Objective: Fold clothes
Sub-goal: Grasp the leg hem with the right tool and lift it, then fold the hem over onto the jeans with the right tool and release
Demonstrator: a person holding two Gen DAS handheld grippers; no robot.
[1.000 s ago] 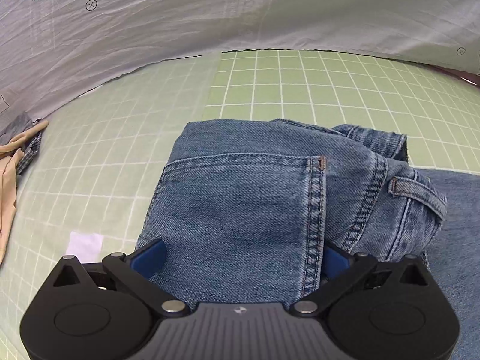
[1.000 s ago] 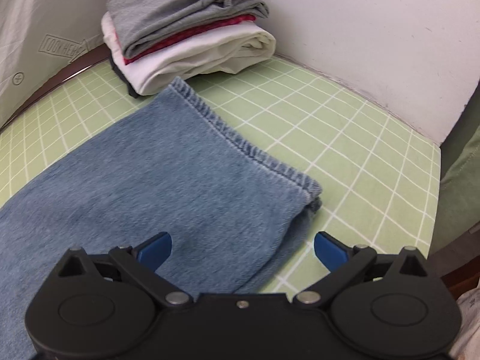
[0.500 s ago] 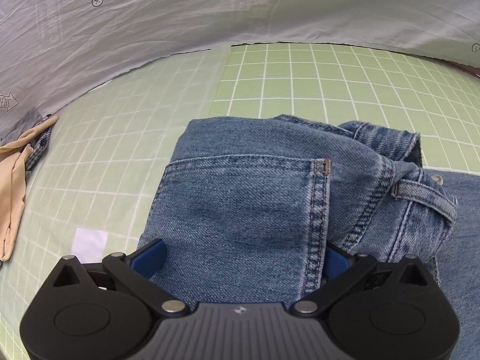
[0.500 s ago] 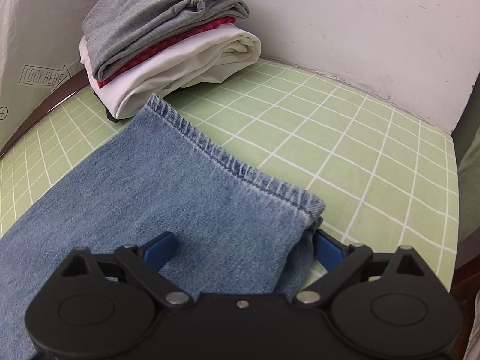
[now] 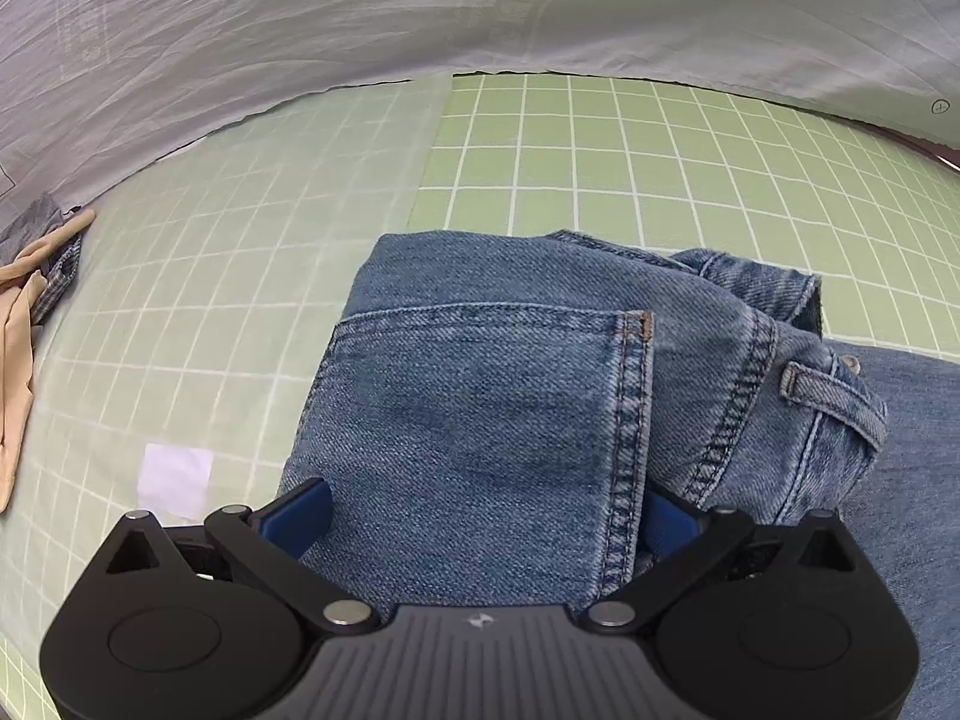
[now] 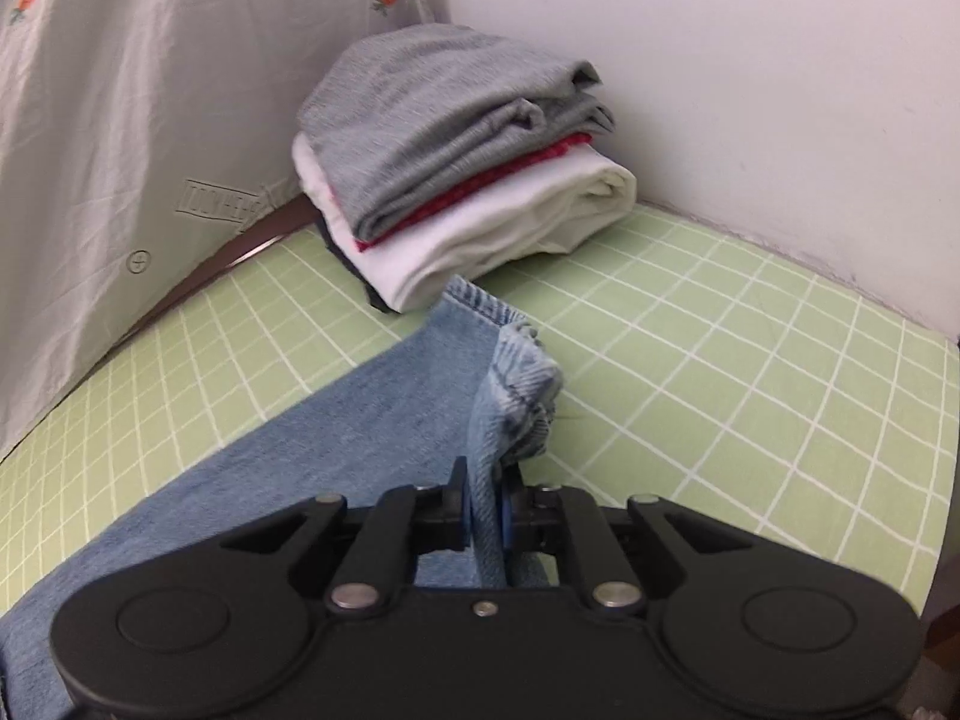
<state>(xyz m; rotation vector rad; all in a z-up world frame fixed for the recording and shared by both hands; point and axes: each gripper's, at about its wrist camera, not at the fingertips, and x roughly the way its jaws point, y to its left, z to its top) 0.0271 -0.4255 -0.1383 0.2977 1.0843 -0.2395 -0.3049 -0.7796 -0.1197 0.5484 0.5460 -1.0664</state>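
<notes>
Green grid mat [image 6: 750, 360], right gripper [image 6: 483, 516] pinching jeans [image 6: 360, 420] hem, left gripper [image 5: 480, 516] wide, fingers apparently half-buried.

A green grid-lined surface [image 5: 600, 138] runs ahead to a white printed sheet [image 5: 420, 12] hung behind it. A white paper square [image 5: 174, 480] lies near-left, and beige cloth [image 5: 15, 330] at the far left edge. A white wall [image 6: 750, 60] stands ahead-right.
</notes>
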